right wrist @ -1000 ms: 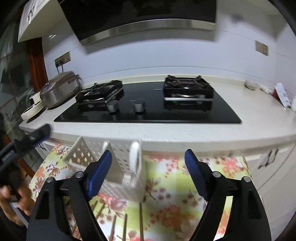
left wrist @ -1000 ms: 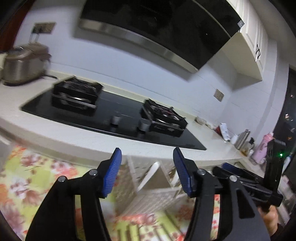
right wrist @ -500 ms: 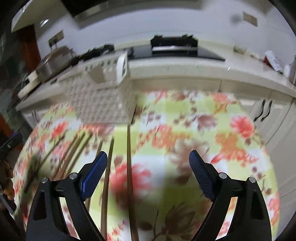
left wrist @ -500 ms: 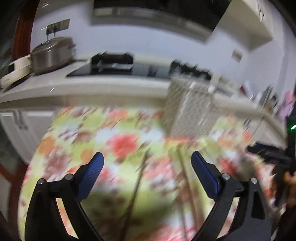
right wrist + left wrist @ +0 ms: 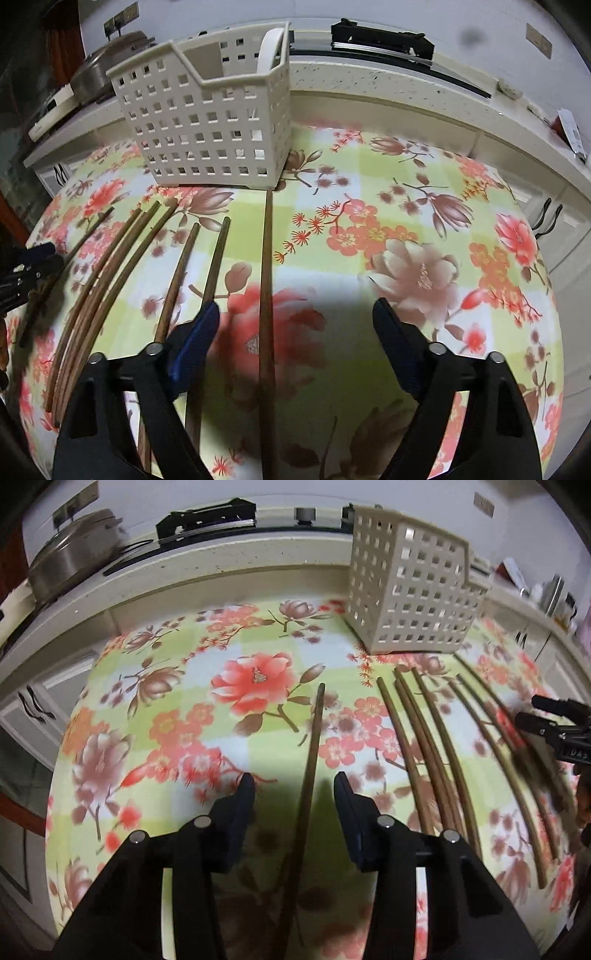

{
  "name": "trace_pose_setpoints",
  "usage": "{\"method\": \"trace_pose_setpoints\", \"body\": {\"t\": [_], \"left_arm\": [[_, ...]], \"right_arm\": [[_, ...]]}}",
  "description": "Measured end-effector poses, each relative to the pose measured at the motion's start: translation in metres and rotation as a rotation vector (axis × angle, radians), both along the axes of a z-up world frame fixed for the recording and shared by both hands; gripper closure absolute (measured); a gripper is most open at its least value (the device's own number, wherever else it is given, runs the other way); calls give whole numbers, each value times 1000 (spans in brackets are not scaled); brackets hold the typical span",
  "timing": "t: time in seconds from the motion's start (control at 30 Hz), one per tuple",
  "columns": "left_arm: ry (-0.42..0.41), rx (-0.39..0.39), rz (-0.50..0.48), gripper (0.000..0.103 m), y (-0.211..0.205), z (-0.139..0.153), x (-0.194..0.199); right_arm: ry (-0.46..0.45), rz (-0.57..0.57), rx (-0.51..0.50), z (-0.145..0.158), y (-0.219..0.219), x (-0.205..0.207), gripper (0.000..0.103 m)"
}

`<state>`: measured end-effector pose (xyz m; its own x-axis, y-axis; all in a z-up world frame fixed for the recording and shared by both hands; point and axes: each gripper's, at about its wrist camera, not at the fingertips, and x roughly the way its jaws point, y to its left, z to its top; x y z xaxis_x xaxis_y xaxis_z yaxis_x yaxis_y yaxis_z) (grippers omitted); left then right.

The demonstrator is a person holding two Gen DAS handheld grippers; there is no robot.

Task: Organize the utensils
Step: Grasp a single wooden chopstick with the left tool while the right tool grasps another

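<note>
Floral tablecloth [image 5: 166, 686] fills both views, kitchen counter [image 5: 388, 85] behind. Big perforated basket [image 5: 207, 125] stands at the far edge. Loose chopsticks [image 5: 424, 746] fan out below it. Left gripper [image 5: 294, 786] straddles one chopstick [image 5: 312, 746], jaws just narrowing, pads clear. Right gripper [image 5: 295, 332] gapes over another [image 5: 266, 280], also easing in.

Brown chopsticks [image 5: 266, 295] flat before white basket [image 5: 207, 125]

Left tool [image 5: 294, 788] black with silver screws, right tool [image 5: 295, 317] black, blue-padded fingers [image 5: 194, 341]
</note>
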<state>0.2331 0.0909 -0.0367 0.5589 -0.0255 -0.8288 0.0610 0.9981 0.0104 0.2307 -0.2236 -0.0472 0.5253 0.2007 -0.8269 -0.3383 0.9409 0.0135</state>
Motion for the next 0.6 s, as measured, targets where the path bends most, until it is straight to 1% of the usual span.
{"method": "trace_pose_setpoints", "body": {"t": [0.1, 0.13, 0.2, 0.27, 0.5, 0.53, 0.57, 0.6], "left_arm": [[26, 20, -14, 63, -4, -7, 8], [25, 15, -16, 63, -4, -7, 9], [28, 8, -18, 63, -4, -8, 11], [29, 10, -24, 64, -4, -8, 12], [25, 4, -36, 65, -3, -8, 14], [25, 7, -37, 66, -3, -8, 15], [25, 8, -39, 72, -4, -8, 15], [25, 9, -43, 75, -4, -8, 15]], "right_arm": [[9, 7, -11, -2, 3, 4, 30], [12, 10, -12, -3, 3, 6, 33], [23, 18, -14, -6, 6, 9, 36], [37, 22, -13, -9, 7, 13, 42], [33, 39, -12, -11, 15, 23, 44], [32, 42, -11, -11, 16, 24, 47], [30, 49, -10, -10, 17, 24, 52], [27, 57, -10, -10, 19, 23, 55]]}}
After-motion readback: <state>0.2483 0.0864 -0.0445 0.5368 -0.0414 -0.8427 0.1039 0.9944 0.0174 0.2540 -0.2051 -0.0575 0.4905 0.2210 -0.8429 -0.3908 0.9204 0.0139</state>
